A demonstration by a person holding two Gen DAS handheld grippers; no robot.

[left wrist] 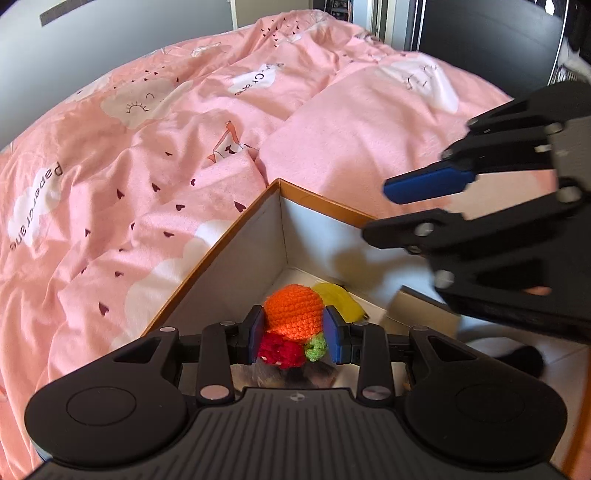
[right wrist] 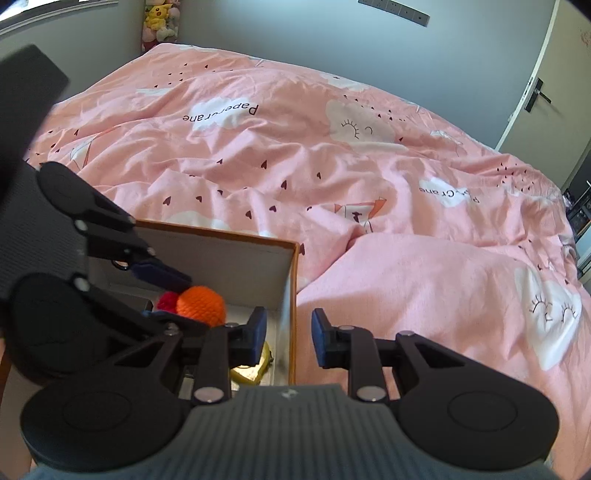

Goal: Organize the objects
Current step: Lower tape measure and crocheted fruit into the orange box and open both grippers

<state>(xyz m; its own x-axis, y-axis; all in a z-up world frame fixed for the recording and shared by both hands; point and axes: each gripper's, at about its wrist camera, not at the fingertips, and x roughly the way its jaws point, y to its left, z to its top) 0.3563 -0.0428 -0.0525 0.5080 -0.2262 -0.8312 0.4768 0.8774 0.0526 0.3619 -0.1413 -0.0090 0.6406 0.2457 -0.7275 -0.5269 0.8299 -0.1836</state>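
Over the white-lined, orange-edged cardboard box [left wrist: 236, 258], the left gripper [left wrist: 294, 334] pinches an orange crocheted ball [left wrist: 293, 310]; releasing high risks bouncing. The right gripper [right wrist: 289, 332] gapes empty.

Bed [right wrist: 332, 166] under a rumpled pink duvet [left wrist: 147, 147] printed with clouds and hearts, grey walls [right wrist: 295, 33] behind, plush toys [right wrist: 160, 22] in the corner, door [right wrist: 535, 92] at right, daylight across everything.
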